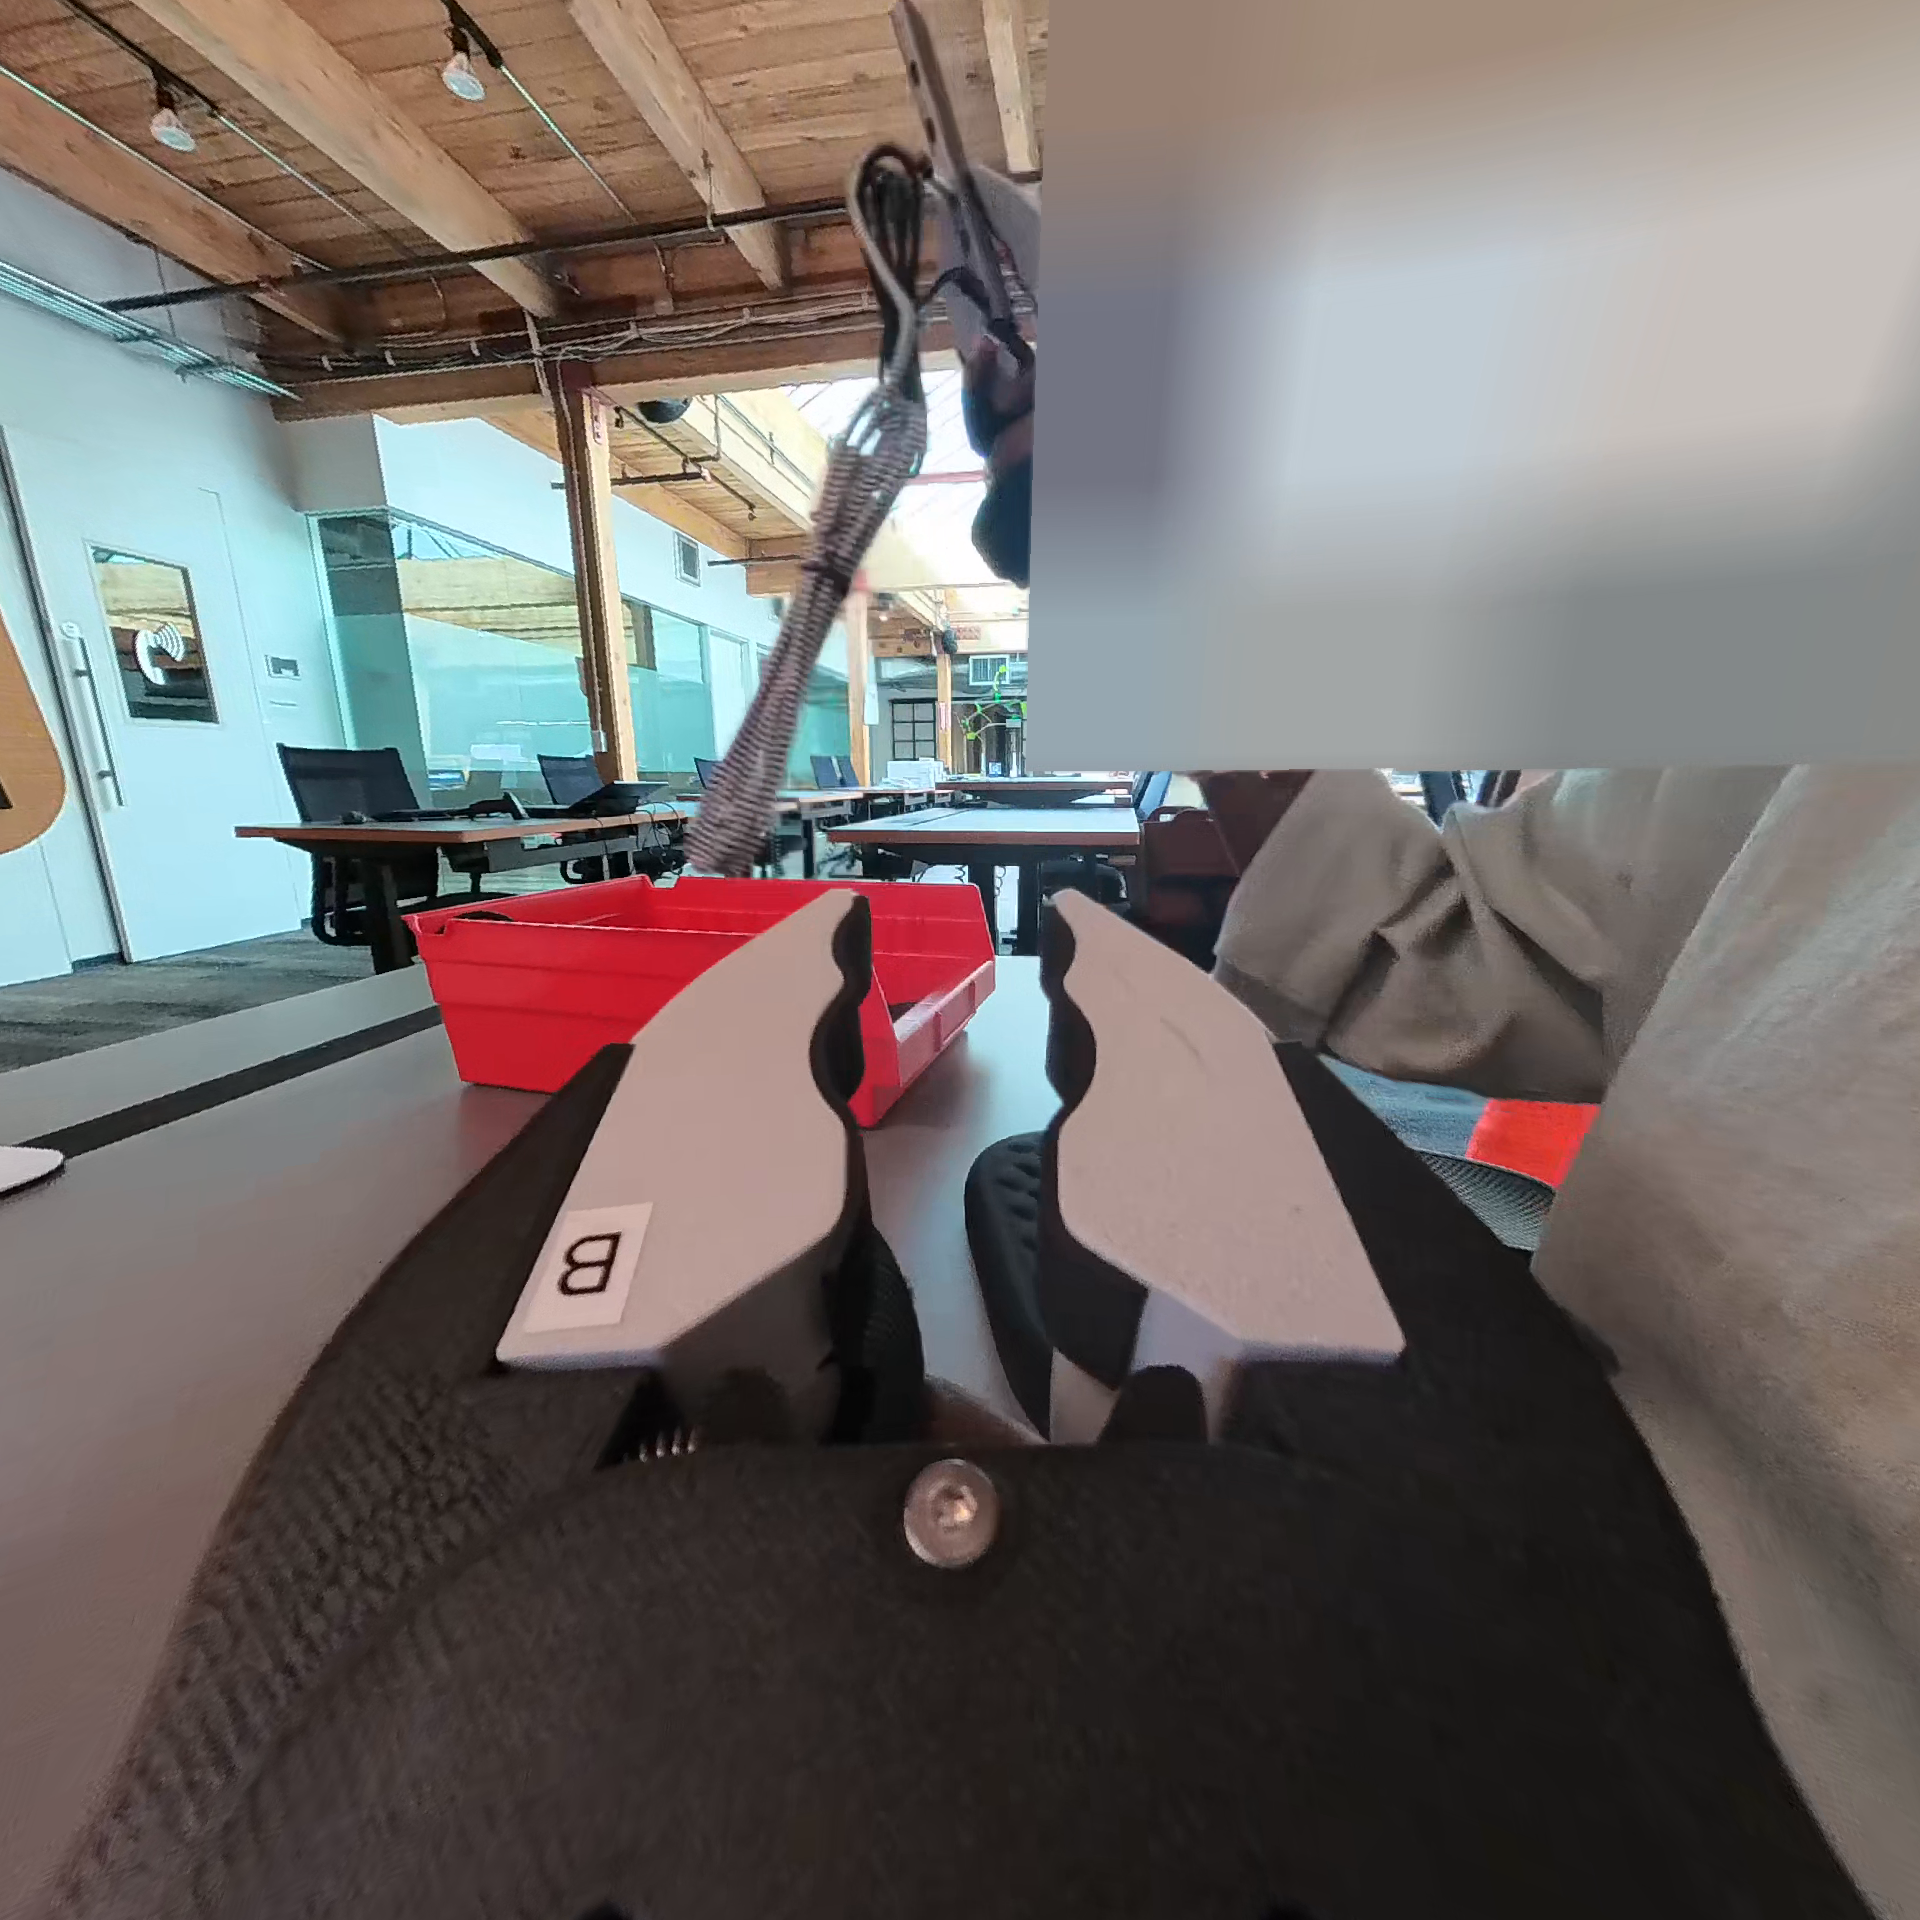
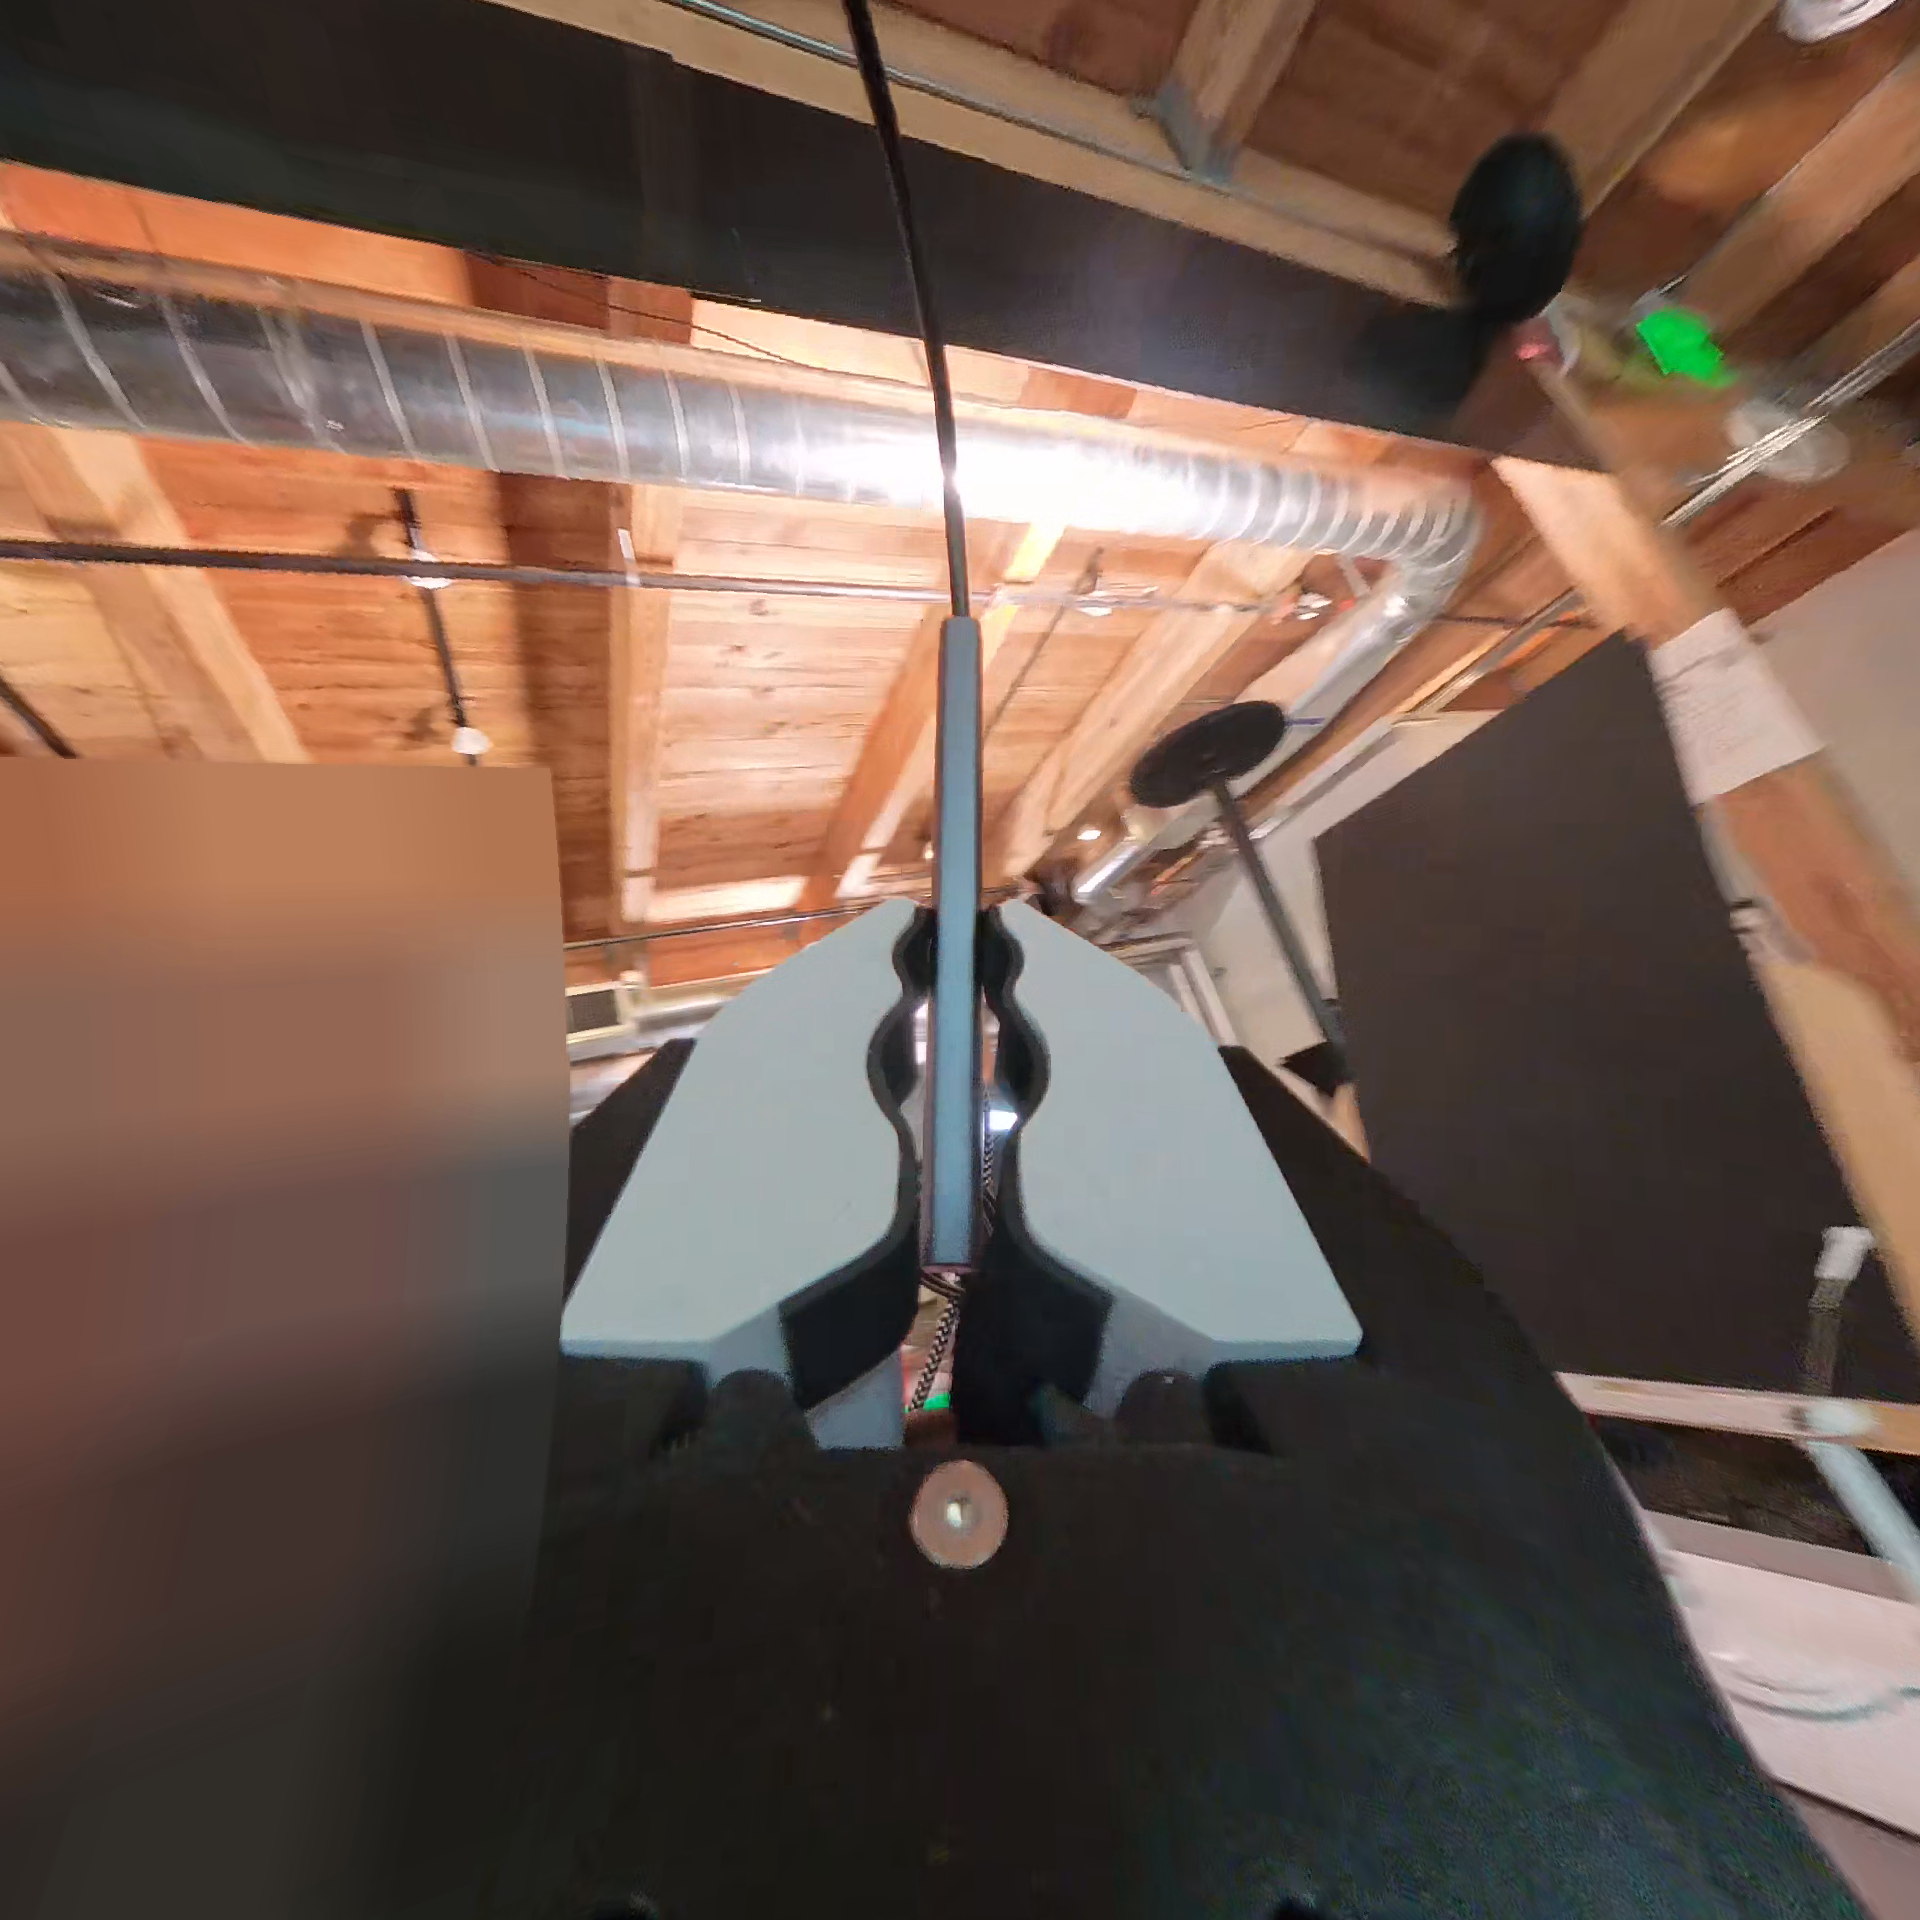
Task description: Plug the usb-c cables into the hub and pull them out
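Right gripper (image 2: 956, 925): pinched on slim grey metal hub (image 2: 956, 935), frame centre, raised ceilingward. Left gripper (image 1: 951, 909): parted, empty, low over table. Braided usb-c cables (image 1: 821, 582) dangling over red plastic bin (image 1: 540, 987); plugged or unplugged, cannot tell.

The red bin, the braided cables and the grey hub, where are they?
red bin (image 1: 540, 997): left wrist view, front wall.
braided cables (image 1: 800, 644): left wrist view, middle of the hanging bundle.
grey hub (image 2: 957, 831): right wrist view, bare edge above the fingers.
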### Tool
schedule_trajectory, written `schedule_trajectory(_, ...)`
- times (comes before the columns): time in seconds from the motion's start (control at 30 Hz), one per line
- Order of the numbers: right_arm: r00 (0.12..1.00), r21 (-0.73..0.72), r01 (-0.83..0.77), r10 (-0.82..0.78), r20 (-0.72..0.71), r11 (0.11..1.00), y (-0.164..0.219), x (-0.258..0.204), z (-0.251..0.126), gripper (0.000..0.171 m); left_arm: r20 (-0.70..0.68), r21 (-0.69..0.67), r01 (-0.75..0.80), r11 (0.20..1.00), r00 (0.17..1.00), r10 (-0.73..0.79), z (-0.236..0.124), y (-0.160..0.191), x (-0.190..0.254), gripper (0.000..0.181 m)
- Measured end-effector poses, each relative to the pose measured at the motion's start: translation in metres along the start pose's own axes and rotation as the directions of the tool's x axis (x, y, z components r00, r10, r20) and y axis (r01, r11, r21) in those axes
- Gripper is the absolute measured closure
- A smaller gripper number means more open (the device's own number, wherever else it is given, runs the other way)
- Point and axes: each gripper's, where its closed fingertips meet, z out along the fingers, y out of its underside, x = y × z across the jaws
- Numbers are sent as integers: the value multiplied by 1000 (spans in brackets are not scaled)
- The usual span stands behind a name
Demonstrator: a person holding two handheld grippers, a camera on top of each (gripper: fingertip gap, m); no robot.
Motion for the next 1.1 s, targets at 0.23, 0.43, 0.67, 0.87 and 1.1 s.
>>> schedule_trajectory(0.23,973,-29,187,-189,-135,982,-38,36,-13,163,19,67,-21,998,1000,20,-2,-7,-4,148)
schedule_trajectory(0.43,937,-107,229,-249,-244,968,-40,71,-23,163,24,59,-30,998,999,29,-1,-5,-5,136)
schedule_trajectory(0.67,830,-332,185,-328,-451,925,26,144,-86,163,83,86,-65,994,995,58,4,-6,-11,85)
schedule_trajectory(0.87,739,-477,-82,-268,-618,875,108,200,-153,163,126,125,-97,987,989,81,1,-13,-17,80)
schedule_trajectory(1.1,556,-759,-202,-566,-609,619,161,236,-215,159,118,92,-87,992,990,76,5,-6,-17,81)
